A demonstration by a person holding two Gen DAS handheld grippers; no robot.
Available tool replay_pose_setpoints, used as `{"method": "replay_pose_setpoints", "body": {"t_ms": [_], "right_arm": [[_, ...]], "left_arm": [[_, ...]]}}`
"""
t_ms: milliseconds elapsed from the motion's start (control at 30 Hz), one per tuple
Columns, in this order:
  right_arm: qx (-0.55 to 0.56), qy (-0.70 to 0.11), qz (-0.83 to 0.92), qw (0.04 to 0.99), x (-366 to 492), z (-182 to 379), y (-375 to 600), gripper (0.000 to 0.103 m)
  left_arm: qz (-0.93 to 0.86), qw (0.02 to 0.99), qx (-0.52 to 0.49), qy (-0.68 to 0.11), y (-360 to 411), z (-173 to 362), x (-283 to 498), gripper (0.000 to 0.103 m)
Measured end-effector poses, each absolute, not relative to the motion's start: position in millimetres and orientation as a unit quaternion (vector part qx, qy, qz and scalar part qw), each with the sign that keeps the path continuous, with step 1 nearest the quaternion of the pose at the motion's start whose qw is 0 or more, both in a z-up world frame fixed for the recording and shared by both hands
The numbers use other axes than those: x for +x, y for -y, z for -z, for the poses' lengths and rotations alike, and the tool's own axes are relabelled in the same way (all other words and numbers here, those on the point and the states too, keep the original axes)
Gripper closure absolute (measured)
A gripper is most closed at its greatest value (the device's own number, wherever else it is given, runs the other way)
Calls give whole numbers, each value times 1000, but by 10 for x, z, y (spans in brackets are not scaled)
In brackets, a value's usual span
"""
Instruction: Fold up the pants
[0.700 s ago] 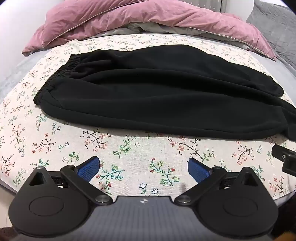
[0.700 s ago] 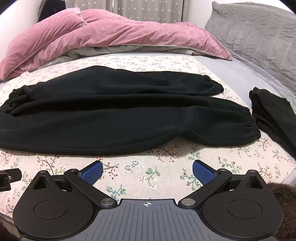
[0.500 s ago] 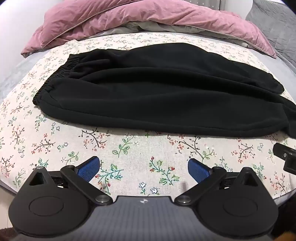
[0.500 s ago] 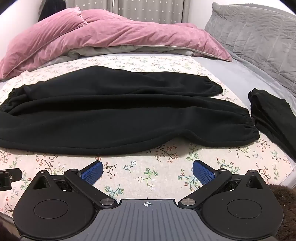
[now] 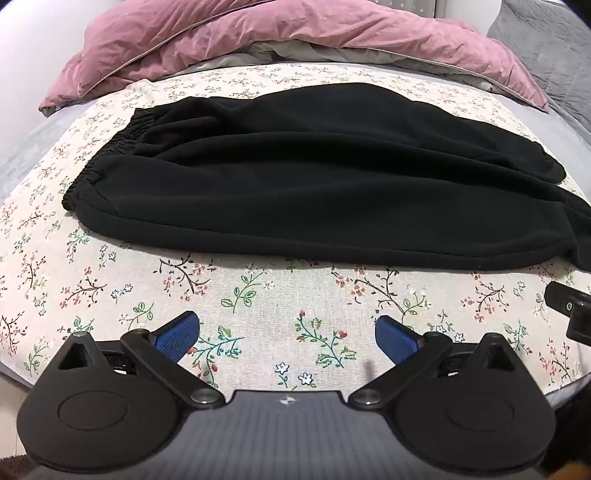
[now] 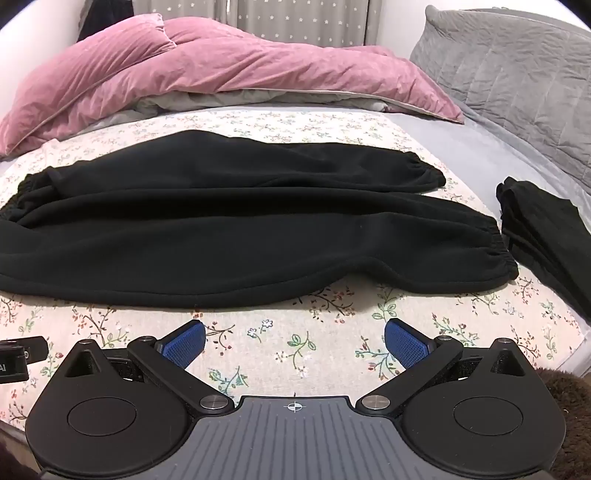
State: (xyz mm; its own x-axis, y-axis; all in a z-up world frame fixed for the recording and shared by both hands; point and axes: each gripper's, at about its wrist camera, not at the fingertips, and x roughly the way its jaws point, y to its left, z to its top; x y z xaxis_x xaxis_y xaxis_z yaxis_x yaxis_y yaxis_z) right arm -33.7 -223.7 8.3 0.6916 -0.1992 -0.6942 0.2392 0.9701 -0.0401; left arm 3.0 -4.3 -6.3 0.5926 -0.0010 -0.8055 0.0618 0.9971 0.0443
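Bedroom, bed (image 6: 461, 147), pink duvet (image 6: 221, 70), curtains (image 6: 295, 22)

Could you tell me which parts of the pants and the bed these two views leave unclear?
- Black pants, left wrist view: the leg cuffs run past the right edge.
- Same pants, right wrist view: the waistband is cut off by the left edge.
- Second dark garment, right wrist view: cropped at the right edge, so what it is stays unclear.
- Floral sheet: its near edge is hidden behind the left gripper.

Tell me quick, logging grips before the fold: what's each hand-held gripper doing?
Left hand-held gripper: open, holding nothing.
Right hand-held gripper: open, holding nothing.
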Motion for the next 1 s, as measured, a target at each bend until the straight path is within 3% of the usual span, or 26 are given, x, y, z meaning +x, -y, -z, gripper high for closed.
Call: {"method": "replay_pose_setpoints", "body": {"t_ms": [1000], "right_arm": [[27, -375, 124, 918, -336, -83, 2227, 0]], "left_arm": [[21, 890, 28, -454, 45, 61, 42, 0]]}}
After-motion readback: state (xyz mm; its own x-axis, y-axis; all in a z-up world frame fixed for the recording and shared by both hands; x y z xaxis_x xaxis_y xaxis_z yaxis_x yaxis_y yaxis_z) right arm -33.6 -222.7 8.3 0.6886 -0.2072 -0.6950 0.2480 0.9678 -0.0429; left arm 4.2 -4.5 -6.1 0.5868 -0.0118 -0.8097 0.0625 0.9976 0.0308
